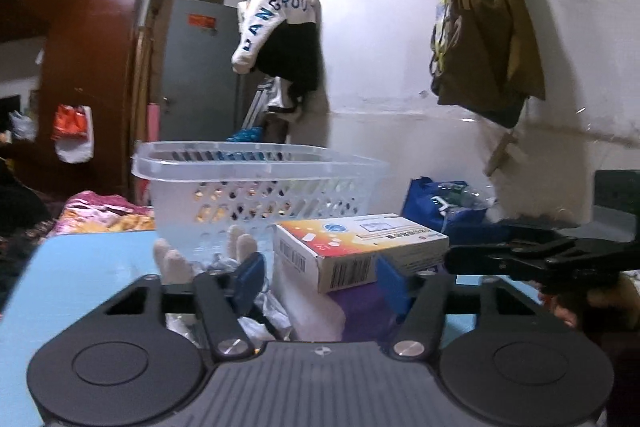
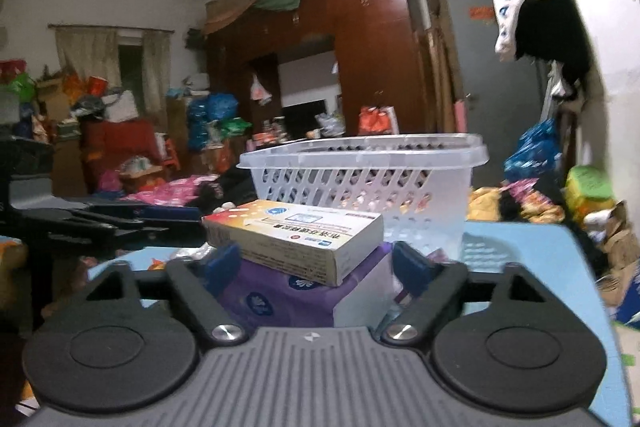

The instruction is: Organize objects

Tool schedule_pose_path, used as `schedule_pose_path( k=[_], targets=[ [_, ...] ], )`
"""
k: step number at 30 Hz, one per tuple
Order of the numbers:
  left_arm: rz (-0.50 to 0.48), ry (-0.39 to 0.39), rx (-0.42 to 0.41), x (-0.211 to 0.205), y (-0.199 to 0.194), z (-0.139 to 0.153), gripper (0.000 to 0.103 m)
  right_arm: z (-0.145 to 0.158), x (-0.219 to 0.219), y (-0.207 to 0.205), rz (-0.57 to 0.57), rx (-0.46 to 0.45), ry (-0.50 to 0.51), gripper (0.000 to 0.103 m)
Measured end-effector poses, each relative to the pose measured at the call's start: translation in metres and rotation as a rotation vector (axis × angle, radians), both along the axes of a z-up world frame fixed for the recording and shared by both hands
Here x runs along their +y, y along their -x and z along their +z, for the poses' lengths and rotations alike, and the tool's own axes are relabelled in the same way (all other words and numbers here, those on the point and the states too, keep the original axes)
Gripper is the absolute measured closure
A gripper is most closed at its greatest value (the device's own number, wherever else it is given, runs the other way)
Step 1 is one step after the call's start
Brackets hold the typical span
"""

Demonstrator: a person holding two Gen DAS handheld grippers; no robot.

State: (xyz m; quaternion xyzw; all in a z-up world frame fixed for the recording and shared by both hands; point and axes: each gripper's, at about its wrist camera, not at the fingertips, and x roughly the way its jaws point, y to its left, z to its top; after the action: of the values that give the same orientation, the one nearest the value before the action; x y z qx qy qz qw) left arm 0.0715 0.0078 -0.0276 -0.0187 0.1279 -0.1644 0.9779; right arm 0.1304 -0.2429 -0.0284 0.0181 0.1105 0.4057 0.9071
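Blocking basket (image 2: pixel 362 183): box (image 2: pixel 296 237), perhaps touching.

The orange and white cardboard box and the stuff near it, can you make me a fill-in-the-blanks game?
1. The orange and white cardboard box lies on a ____ packet.
2. Behind it stands a clear plastic ____ with holes.
3. The table top is light ____.

Missing words: purple; basket; blue

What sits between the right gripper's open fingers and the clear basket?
In the right wrist view, a purple pack with a medicine box lying on top sits between the right gripper and the basket.
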Motion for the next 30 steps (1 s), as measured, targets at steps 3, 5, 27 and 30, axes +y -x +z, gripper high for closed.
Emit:
schedule_pose_path(
  k=[3,5,27,30],
  targets=[
    [-0.011,-0.023,-0.013,0.001,-0.005,-0.006,0.041,-0.004,-0.001,-0.003,0.015,0.007,0.020,0.029],
    [-0.033,-0.018,-0.018,0.002,-0.008,-0.007,0.041,-0.006,-0.003,-0.005,0.025,0.011,0.018,0.031],
    [-0.065,-0.075,-0.100,-0.011,0.005,-0.003,0.054,0.002,0.002,0.007,0.042,-0.091,0.056,0.054],
    [-0.066,-0.077,-0.104,-0.011,0.006,-0.002,0.054,0.003,0.003,0.004,0.042,-0.089,0.057,0.054]
  ],
)
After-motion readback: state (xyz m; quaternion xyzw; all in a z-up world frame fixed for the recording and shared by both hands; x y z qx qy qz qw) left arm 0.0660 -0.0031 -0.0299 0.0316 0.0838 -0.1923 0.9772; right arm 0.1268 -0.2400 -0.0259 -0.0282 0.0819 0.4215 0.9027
